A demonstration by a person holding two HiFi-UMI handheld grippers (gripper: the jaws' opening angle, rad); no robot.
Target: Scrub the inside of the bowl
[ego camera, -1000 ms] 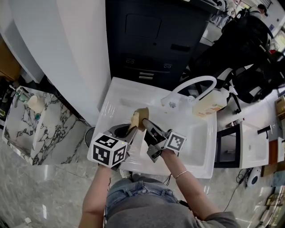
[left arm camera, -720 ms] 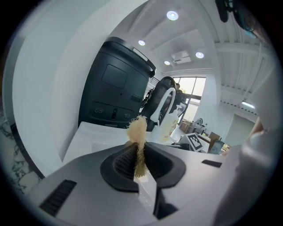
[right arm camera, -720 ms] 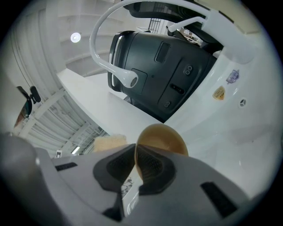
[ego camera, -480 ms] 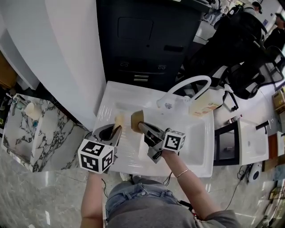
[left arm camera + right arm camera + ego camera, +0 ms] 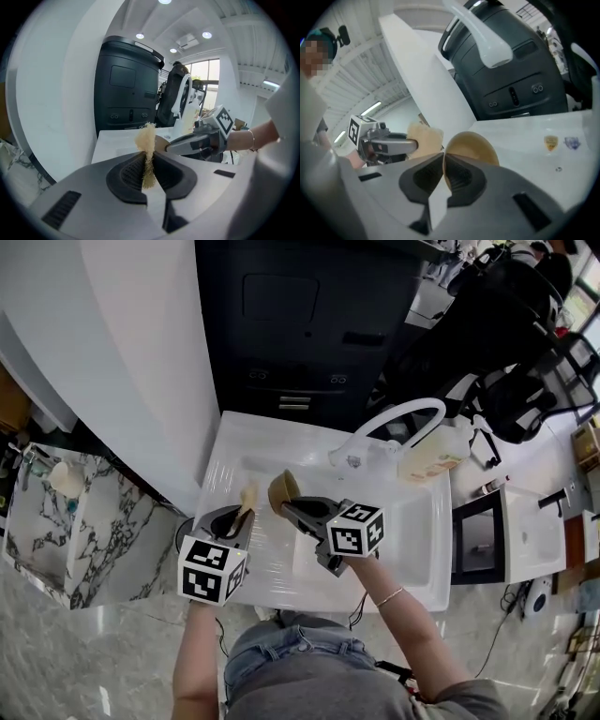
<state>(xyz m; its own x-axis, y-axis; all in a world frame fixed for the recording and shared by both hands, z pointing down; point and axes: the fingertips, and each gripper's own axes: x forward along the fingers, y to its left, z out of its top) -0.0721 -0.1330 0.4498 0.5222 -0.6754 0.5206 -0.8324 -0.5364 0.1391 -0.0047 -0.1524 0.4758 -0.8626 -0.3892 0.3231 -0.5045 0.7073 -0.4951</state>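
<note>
Left tongs closed on a tan fibrous scrub pad, possibly loofah; the pad stands upright past the tips. Right tongs clamped on the rim of the brown bowl, which is tilted on edge. Pad sits just left of the right tongs, beside the bowl; contact unclear. White sink lies beneath both tongs, faucet beyond them.

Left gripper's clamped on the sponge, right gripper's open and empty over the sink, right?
No: the right gripper is shut on the rim of the bowl, as the right gripper view shows. The left gripper does clamp the sponge, over the sink.
</note>
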